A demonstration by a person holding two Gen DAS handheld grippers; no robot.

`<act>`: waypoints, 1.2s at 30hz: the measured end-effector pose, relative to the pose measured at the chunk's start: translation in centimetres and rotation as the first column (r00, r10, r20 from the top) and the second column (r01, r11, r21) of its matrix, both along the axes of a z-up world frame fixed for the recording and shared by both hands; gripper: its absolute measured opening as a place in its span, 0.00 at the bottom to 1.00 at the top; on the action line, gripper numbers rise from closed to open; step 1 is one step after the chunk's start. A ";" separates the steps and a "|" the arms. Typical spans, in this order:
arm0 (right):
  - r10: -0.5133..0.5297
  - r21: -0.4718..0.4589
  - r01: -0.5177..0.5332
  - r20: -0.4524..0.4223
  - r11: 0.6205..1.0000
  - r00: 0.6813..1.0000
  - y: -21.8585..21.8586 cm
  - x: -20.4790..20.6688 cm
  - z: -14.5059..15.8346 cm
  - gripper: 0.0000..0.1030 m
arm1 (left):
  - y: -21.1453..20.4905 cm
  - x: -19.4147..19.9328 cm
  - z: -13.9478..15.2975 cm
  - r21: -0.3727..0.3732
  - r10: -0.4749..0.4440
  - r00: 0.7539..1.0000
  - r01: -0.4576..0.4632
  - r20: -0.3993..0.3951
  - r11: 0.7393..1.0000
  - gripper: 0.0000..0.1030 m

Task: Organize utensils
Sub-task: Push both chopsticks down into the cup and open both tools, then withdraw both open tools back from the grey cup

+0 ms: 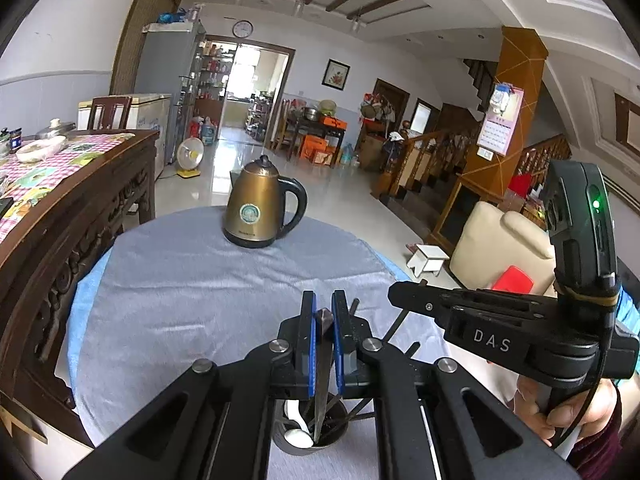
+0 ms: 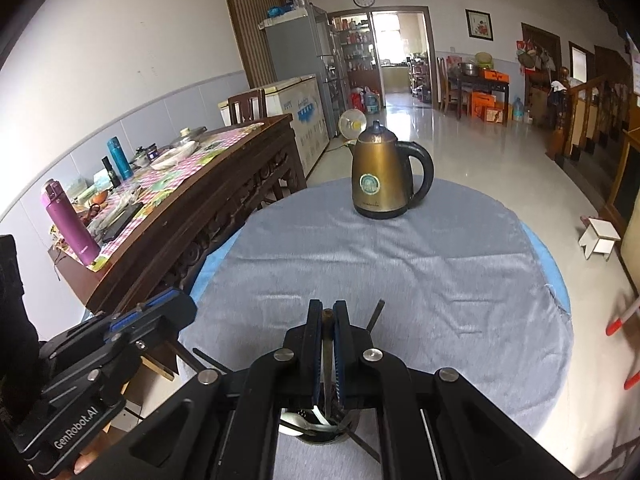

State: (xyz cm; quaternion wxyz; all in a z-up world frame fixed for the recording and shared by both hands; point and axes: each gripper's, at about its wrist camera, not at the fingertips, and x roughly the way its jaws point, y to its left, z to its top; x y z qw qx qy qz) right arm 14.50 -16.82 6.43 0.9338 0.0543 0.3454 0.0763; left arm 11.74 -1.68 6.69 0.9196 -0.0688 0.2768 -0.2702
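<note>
1. While the left gripper (image 1: 324,320) pinches a dark utensil (image 1: 323,364) over the holder cup (image 1: 310,436), a tilt could snag the white spoon (image 1: 298,434)
2. Right gripper (image 2: 328,320) clamps another thin utensil (image 2: 328,354) above the same cup (image 2: 316,426), so the two could easily collide

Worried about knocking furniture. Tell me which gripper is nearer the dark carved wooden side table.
Left. The left gripper is on the side facing the dark carved wooden side table; the right gripper sits beyond it, farther off.
</note>
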 end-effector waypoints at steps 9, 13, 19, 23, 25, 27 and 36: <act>-0.027 0.120 0.030 -0.025 0.992 0.999 -2.6 -0.8 -1.4 0.07 | 0.4 -1.3 -0.6 0.042 0.042 0.999 -0.042 0.008 0.998 0.47; -0.030 0.202 0.032 -0.011 0.979 0.999 -4.0 -1.8 -1.9 0.08 | 1.1 -2.0 -0.8 0.043 0.068 0.998 -0.068 0.017 0.997 0.53; -0.040 0.288 0.025 0.045 0.957 0.998 -5.9 -3.7 -2.6 0.09 | 3.0 -2.6 -0.6 0.008 0.104 0.994 -0.105 0.019 0.994 0.55; -0.050 0.347 0.008 0.112 0.938 0.992 -7.4 -5.5 -2.4 0.09 | 4.6 -3.4 -0.4 -0.007 0.147 0.989 -0.147 0.032 0.989 0.60; -0.052 0.366 -0.003 0.139 0.930 0.989 -8.0 -6.3 -2.3 0.09 | 5.3 -3.9 -0.6 -0.010 0.160 0.987 -0.160 0.027 0.987 0.62; -0.048 0.361 -0.011 0.155 0.932 0.987 -8.2 -7.0 -2.3 0.09 | 5.8 -4.7 -1.1 0.000 0.167 0.986 -0.167 0.027 0.986 0.64; -0.033 0.355 -0.007 0.105 0.935 0.994 -6.2 -4.9 -3.9 0.09 | 5.0 -5.6 -2.2 0.014 0.142 0.990 -0.142 0.000 0.990 0.66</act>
